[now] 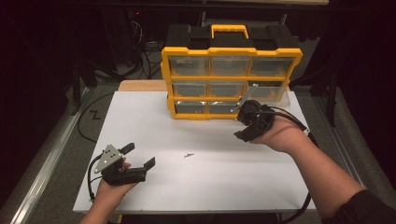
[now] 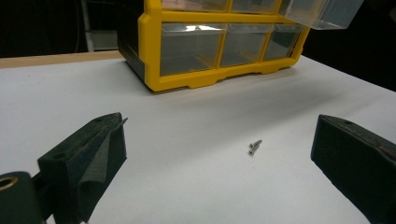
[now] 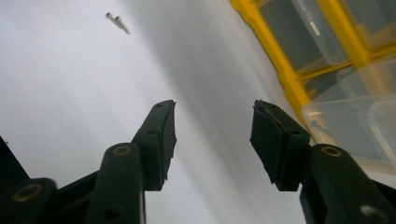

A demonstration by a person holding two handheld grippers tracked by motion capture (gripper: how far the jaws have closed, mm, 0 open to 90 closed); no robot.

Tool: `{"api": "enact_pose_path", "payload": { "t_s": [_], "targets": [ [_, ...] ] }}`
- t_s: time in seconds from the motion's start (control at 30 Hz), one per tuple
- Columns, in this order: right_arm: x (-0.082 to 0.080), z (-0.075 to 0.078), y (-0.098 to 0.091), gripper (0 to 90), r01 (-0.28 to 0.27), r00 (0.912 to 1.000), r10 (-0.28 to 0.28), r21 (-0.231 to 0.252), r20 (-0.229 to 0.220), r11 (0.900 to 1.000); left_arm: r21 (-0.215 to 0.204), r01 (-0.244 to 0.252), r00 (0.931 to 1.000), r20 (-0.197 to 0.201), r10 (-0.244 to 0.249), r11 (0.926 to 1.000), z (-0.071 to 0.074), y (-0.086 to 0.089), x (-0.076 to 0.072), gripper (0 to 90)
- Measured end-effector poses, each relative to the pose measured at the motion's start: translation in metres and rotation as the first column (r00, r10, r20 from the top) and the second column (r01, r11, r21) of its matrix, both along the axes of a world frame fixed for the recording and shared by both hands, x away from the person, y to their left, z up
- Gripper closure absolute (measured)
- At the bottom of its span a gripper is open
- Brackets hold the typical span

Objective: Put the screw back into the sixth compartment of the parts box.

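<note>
Landmark: the yellow drawer cabinet [image 1: 231,70] stands at the far edge of the white table [image 1: 154,121], clear drawers facing the person.
Pulled drawer: one clear drawer [image 1: 271,91] at the cabinet's right side, middle row, sticks out; its contents are too hazy to make out.
Screws: two small screws [image 1: 188,155] lie together on the table, well in front of the cabinet, apart from both grippers.
Right gripper: the right gripper [image 1: 243,108] is just in front of the cabinet's lower right corner, beside the pulled drawer; its jaws are released, with nothing between them.
Left gripper: the left gripper [image 1: 138,156] rests well in front of the cabinet's left side, jaws spread wide, empty; the screws lie beyond its gap.
Cut off: the cabinet's upper rows are cropped in both gripper views.
</note>
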State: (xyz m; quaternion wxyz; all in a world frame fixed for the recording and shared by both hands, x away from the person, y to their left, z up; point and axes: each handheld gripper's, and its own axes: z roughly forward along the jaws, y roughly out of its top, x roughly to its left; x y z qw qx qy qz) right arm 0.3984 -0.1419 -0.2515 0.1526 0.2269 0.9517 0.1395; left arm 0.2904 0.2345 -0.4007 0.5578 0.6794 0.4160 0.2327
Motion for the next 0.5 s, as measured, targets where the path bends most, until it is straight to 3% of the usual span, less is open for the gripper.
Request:
{"api": "enact_pose_path", "payload": {
  "t_s": [0.5],
  "targets": [
    [-0.011, -0.047, 0.02, 39.9, -0.044, 0.9986, 0.043, -0.023, -0.031, 0.9988, 0.002, 0.0, 1.0, -0.005, 0.0, 1.0, 0.0, 0.0, 0.0, 3.8]
  ]
}}
